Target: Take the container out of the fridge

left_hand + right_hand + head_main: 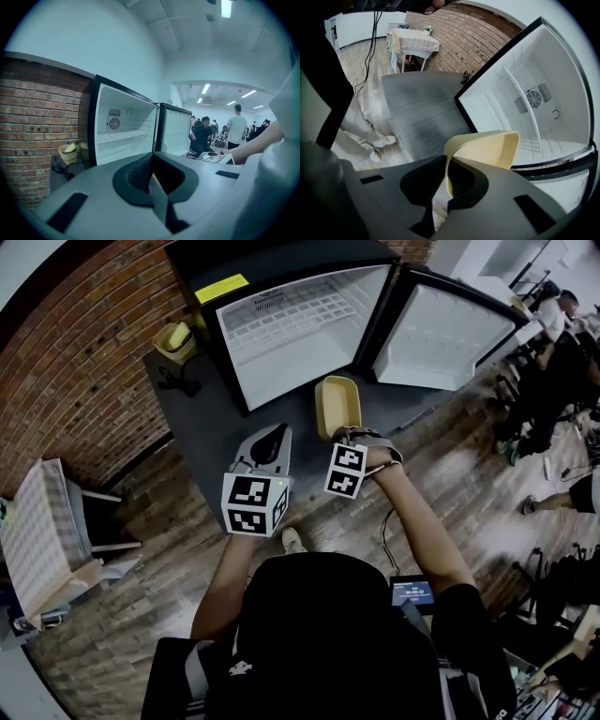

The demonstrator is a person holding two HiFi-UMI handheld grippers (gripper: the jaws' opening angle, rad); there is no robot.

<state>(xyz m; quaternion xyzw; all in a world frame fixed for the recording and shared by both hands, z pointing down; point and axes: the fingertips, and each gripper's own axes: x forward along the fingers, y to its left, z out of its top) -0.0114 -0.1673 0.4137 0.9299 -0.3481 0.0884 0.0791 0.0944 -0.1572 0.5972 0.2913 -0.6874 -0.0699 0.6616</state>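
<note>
The right gripper [446, 183] pinched the near rim of the container [338, 404]. The container hung just outside the open, bare fridge [300, 324]. Its long side ran from near to far, straight away from the jaws. The left gripper [272, 439] waited just to its left, jaws pressed together on nothing.

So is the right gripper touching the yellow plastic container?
Touching. Right gripper view: the right gripper pinches the yellow plastic container by its rim.
</note>
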